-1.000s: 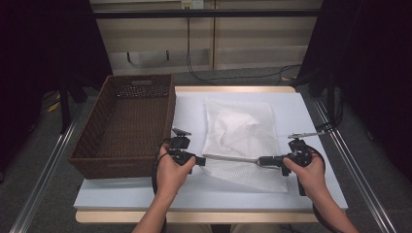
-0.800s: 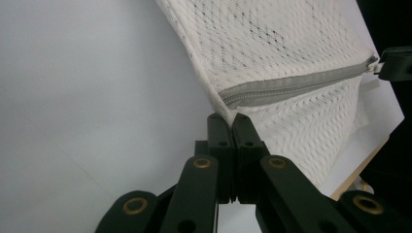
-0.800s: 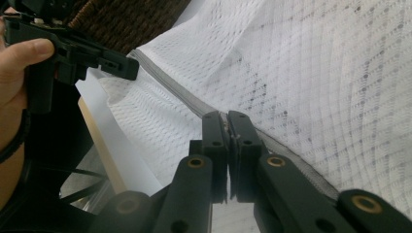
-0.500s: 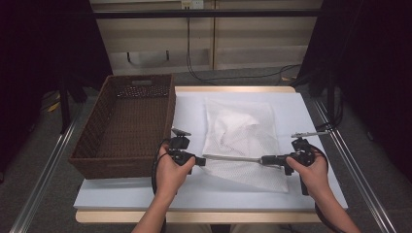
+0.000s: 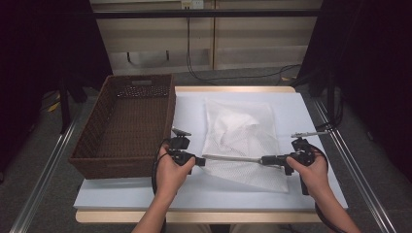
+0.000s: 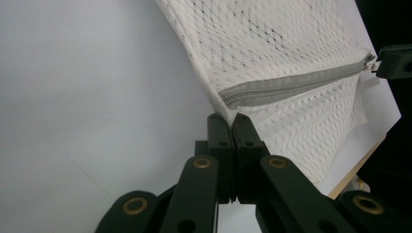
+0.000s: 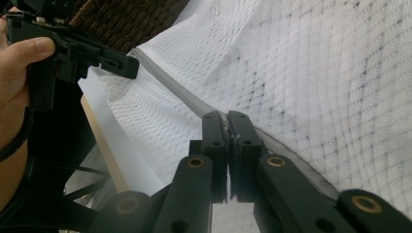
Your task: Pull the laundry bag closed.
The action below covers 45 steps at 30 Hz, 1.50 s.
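Jaws of the left gripper (image 6: 228, 119) are pressing together on the near left corner of the white mesh laundry bag (image 5: 240, 141), just beside the end of its grey zipper (image 6: 291, 85), and the right gripper (image 7: 227, 116) is pinching the zipper at its other end. Nothing is changing from a second ago: both hands are staying put, holding the zipper taut between them, so the zip is probably about to be worked. Forearms are reaching in from the near edge of the white table (image 5: 121, 199), with the brown wicker basket (image 5: 126, 121) sitting left of the bag.
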Motion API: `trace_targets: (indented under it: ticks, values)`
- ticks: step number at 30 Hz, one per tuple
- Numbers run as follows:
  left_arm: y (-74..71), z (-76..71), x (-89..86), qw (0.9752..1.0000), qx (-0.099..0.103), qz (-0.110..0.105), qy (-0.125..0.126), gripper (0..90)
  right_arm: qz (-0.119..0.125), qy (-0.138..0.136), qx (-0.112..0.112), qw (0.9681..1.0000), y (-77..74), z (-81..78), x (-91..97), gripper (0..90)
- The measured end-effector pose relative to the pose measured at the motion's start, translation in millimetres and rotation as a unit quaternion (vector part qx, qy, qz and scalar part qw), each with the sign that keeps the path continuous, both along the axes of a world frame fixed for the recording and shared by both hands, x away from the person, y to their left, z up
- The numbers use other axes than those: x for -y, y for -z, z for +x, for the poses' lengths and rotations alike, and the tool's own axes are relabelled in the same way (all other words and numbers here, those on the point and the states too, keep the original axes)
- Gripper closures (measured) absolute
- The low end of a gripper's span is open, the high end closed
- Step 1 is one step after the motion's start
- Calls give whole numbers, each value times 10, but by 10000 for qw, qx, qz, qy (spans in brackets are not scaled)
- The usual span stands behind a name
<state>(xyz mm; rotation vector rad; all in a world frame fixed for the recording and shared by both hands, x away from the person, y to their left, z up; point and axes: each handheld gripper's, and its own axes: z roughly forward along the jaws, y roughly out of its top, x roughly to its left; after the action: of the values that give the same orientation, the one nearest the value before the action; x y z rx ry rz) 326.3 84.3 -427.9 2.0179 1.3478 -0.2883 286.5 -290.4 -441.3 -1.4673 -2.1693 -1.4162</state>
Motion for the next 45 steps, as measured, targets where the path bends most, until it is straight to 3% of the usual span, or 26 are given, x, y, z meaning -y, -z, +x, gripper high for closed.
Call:
trace_targets:
  ticks: [20, 45]
  values:
    - [-22, -9, 4, 9999, -5, -97, -29, 890, 15, 6, -29, 10000, 3, 4, 23, 869]
    - [-8, -1, -15, 10000, 11, -23, 3, 890, -41, 52, -45, 10000, 2, -7, 100, 870]
